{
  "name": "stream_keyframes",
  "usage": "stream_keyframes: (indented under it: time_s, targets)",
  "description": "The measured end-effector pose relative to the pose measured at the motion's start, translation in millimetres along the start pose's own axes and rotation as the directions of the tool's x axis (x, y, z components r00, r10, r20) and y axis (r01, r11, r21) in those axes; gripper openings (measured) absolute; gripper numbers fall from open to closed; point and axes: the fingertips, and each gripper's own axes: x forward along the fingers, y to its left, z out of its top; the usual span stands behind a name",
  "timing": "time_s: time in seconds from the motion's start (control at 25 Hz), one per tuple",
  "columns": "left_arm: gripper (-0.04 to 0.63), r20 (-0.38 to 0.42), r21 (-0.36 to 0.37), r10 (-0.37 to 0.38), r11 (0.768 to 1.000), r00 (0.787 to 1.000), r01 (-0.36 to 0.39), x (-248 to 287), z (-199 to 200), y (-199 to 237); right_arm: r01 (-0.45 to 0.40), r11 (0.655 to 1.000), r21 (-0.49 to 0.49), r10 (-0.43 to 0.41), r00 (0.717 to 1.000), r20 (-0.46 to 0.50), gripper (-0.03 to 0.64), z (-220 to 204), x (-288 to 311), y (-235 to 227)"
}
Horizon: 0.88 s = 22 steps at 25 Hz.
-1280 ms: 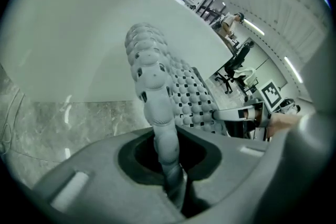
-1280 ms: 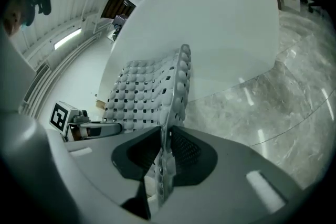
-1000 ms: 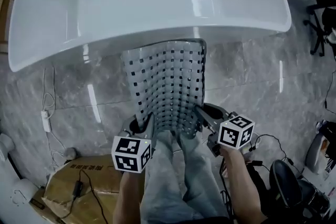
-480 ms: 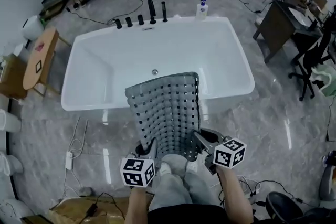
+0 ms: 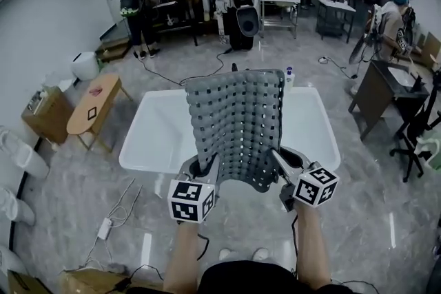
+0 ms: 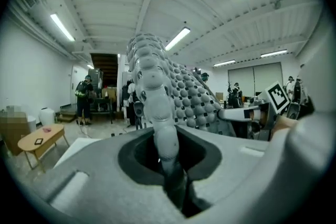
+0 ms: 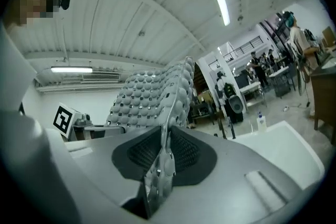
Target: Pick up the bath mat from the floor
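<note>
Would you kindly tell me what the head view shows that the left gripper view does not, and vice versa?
Head view only: the person's shoes and the left gripper seen from outside. Left gripper view only: the edge of the bath mat pinched between that gripper's fingers, and rounded bumps covering the mat. Both: the mat held up off the floor, the right gripper and the low wooden table.

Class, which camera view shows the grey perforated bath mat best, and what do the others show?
The head view: the whole grey perforated rubber bath mat shows, held up by its lower corners in the left gripper and right gripper. Each gripper view shows only a clamped edge and the knobbly underside.
</note>
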Motion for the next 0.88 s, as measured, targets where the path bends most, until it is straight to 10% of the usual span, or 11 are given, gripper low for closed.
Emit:
stream_keyframes:
  time_s: [0.4, 0.88]
  targets:
    - [0.051, 0.300, 0.038, 0.091, 0.994, 0.949, -0.107, -53.6, 132.6, -1.1, 0.043, 0.973, -0.227, 0.011, 0.972, 0.233, 0.066, 134.2, -8.5, 66.2]
    - [0.052, 0.298, 0.030, 0.101, 0.993, 0.949, -0.115, -63.6, 124.4, 23.4, 0.039, 0.964, -0.262, 0.016, 0.979, 0.205, 0.066, 132.9, 13.8, 82.0]
